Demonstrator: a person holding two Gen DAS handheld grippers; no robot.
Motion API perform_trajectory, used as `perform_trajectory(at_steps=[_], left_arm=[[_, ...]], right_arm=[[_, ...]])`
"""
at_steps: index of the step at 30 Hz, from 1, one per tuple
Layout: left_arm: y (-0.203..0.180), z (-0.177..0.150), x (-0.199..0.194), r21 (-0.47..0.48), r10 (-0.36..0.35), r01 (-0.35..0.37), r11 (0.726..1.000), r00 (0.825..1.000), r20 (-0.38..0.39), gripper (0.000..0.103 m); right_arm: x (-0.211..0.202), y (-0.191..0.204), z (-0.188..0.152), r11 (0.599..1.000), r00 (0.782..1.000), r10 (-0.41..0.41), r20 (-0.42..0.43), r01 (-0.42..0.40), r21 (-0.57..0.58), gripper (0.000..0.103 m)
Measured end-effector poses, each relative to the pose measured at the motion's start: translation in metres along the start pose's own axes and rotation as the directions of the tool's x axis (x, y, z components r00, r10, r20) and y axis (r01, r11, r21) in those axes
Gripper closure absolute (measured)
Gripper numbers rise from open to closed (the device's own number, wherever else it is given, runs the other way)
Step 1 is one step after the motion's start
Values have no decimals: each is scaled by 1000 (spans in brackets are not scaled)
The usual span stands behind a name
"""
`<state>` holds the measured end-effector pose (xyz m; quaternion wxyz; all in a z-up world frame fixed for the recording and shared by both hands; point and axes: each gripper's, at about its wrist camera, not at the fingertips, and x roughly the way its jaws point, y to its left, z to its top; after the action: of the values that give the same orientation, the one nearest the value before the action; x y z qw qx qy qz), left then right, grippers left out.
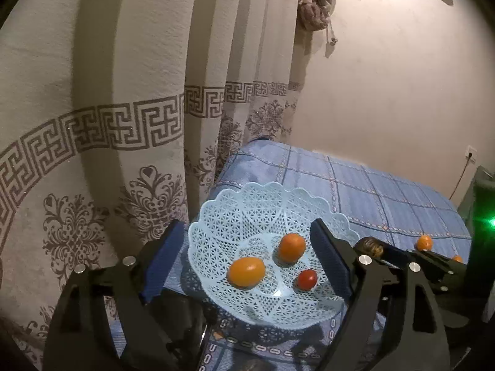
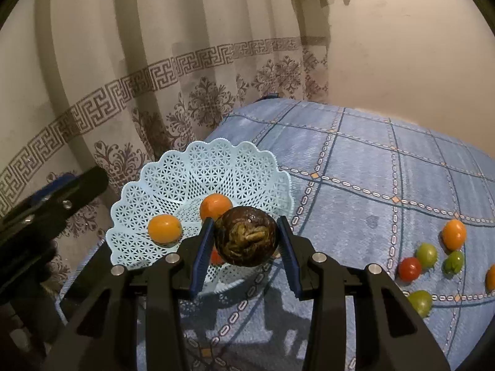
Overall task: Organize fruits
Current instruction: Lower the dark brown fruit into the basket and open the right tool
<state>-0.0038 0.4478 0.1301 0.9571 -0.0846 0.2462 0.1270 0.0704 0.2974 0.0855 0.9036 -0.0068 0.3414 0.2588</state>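
A pale blue lattice basket (image 1: 247, 204) (image 2: 173, 179) sits on the blue checked bedspread. It holds two orange fruits (image 1: 246, 272) (image 1: 291, 247) and a small red one (image 1: 307, 279). My left gripper (image 1: 247, 259) hangs open above the basket, a finger on either side of it. My right gripper (image 2: 246, 241) is shut on a dark brown, wrinkled round fruit (image 2: 246, 236), held at the basket's near right rim. In the left wrist view that brown fruit (image 1: 369, 245) shows just right of the basket. The red fruit (image 2: 215, 256) is mostly hidden in the right wrist view.
Loose fruits lie on the bedspread (image 2: 371, 170) to the right: an orange one (image 2: 454, 233), a red one (image 2: 409, 268), and green ones (image 2: 427, 255) (image 2: 420, 301). A patterned curtain (image 2: 154, 77) hangs behind the basket, and a plain wall (image 1: 386, 77) rises beyond the bed.
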Motion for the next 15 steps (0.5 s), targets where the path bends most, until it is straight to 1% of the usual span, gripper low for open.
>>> perform_trajectory(at_steps=[2, 3, 4, 5, 6, 7, 10, 15], left_arm=[[0, 0, 0, 0, -6, 6, 1000, 1000, 2, 14], [0, 0, -1, 1, -6, 6, 1000, 1000, 6, 9], [1, 0, -1, 2, -6, 6, 1000, 1000, 12, 4], [1, 0, -1, 2, -6, 6, 1000, 1000, 16, 4], [1, 0, -1, -1, -6, 6, 1000, 1000, 15, 4], [2, 0, 0, -5, -8, 8, 1000, 1000, 13, 3], [2, 0, 2, -20, -12, 12, 1000, 1000, 2, 3], [1, -2, 6, -25, -18, 18, 1000, 1000, -13, 3]], right_arm=[[6, 1, 1, 1000, 1000, -7, -5, 7, -5, 61], [7, 1, 1, 1000, 1000, -9, -8, 9, -4, 61], [9, 1, 2, 1000, 1000, -10, -9, 10, -2, 57], [9, 0, 3, 1000, 1000, -11, -6, 11, 3, 45], [9, -2, 3, 1000, 1000, -14, 0, 14, 8, 39], [7, -3, 3, 1000, 1000, -21, 10, 20, 13, 37], [2, -6, 4, 999, 999, -34, 22, 34, 16, 37], [-5, -14, 2, 998, 998, -47, 32, 45, 52, 37]])
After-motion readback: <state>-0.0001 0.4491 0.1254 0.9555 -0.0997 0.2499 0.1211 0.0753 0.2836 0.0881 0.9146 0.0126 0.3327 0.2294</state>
